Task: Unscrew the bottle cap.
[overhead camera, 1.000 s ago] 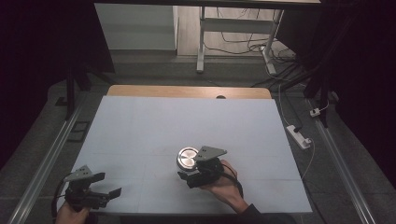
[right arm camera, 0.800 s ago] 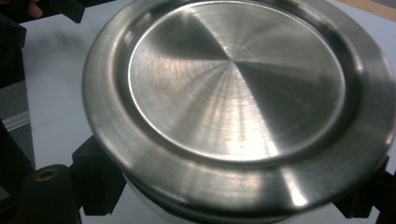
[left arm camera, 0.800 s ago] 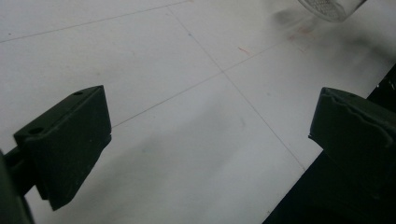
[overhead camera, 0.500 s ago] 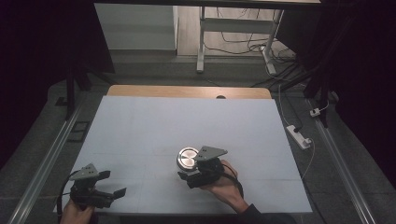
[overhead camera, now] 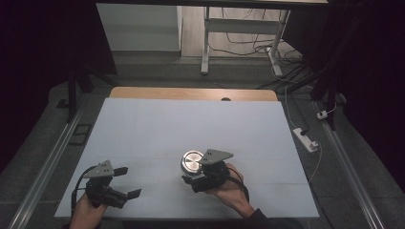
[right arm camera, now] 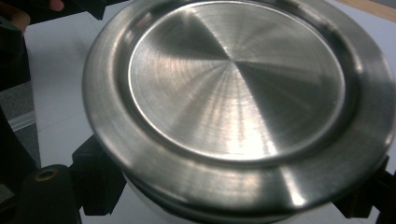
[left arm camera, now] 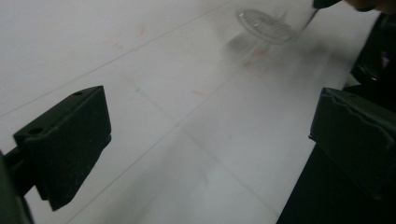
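right claw (overhead camera: 191, 177) grips steel lid (overhead camera: 192, 161) | left claw (overhead camera: 125, 181) gapes

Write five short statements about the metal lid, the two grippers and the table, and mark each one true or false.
1. The round brushed-steel lid sits between the jaws of the right gripper. True.
2. The left gripper holds a second lid. False: its jaws stand open with nothing between them, over the bare white tabletop.
3. The steel lid lies at the far edge of the table, by the wooden strip. False: it is in the near half, by the person's right hand.
4. The two grippers touch each other. False: a stretch of white tabletop lies between them.
5. In the right gripper view the lid shows a raised rim around a flat centre. True.
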Available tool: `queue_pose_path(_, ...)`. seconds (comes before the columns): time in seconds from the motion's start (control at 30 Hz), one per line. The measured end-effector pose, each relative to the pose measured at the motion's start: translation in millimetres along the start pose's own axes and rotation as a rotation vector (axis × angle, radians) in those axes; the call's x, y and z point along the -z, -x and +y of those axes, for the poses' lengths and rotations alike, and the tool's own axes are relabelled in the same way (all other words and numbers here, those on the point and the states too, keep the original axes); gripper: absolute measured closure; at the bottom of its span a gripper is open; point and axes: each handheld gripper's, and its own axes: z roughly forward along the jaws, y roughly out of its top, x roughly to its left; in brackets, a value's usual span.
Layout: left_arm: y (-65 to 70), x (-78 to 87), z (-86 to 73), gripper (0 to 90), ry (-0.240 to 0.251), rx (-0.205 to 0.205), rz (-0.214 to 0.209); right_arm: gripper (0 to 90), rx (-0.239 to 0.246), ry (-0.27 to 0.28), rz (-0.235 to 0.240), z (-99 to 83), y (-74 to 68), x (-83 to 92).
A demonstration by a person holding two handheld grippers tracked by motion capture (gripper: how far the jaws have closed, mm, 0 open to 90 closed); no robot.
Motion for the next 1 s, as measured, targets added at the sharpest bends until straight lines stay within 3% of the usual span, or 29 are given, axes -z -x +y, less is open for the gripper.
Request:
queue_pose_path(0.17, 2.9, -13.8, 16.0, 0.0, 0.03, -0.055, -0.064, 15.3, 0.002, 0.001, 0.001, 0.1, -0.4, 0.2)
queue_pose_path(0.37, 6.3, -24.7, 34.9, 0.0, 0.06, -0.094, -0.083, 15.3, 0.007, 0.006, 0.009, 0.5, -0.1, 1.1)
queue_pose_path(0.5, 10.6, -34.3, 52.0, 0.7, 0.03, -0.116, -0.112, 15.3, 0.02, 0.009, 0.023, 1.2, -0.7, 2.2)
queue_pose_path(0.7, 18.3, -49.0, 71.9, 0.9, 0.022, -0.209, -0.124, 15.3, 0.044, 0.012, 0.048, 1.5, -1.8, 2.7)
queue_pose_path(0.87, 20.4, -58.5, 84.7, 0.0, 0.017, -0.27, -0.165, 15.3, 0.077, 0.004, 0.095, 1.4, -1.6, 2.5)
queue_pose_path(1.0, 21.8, -62.8, 95.6, 0.0, 0.021, -0.313, -0.217, 15.3, 0.077, -0.003, 0.12, 1.6, -1.1, 1.9)
